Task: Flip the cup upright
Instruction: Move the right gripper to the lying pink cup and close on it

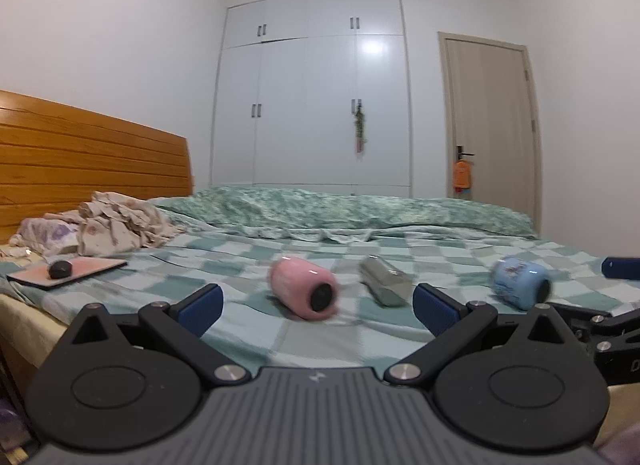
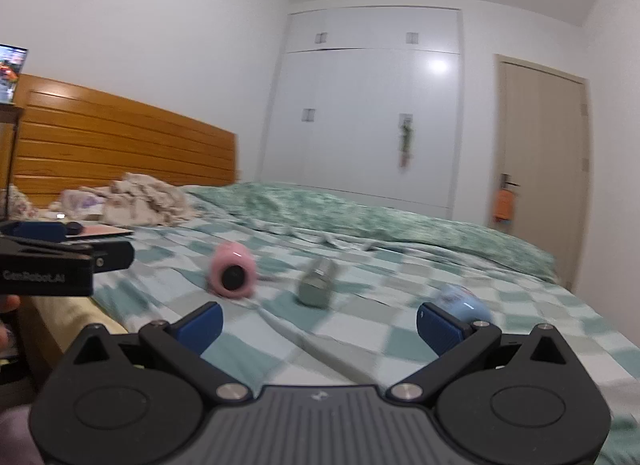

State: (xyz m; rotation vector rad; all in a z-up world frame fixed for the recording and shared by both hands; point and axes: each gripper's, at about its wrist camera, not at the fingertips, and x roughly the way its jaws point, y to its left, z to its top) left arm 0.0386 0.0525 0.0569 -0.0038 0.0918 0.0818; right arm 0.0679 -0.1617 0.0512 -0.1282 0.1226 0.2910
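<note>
Three cups lie on their sides on the checked bedsheet: a pink cup (image 1: 304, 289), a grey-green cup (image 1: 385, 281) and a blue cup (image 1: 520, 282). In the right wrist view they show as the pink cup (image 2: 232, 275), the grey-green cup (image 2: 318, 283) and the blue cup (image 2: 464, 303). My left gripper (image 1: 318, 307) is open and empty, just short of the pink cup. My right gripper (image 2: 318, 325) is open and empty, with its right finger in front of the blue cup. Both views are motion-blurred.
A pink tablet with a dark round object (image 1: 60, 269) lies at the left bed edge. Crumpled clothes (image 1: 112, 225) sit by the wooden headboard (image 1: 92, 153). A green quilt (image 1: 340, 209) is bunched at the far side. A wardrobe and a door stand behind.
</note>
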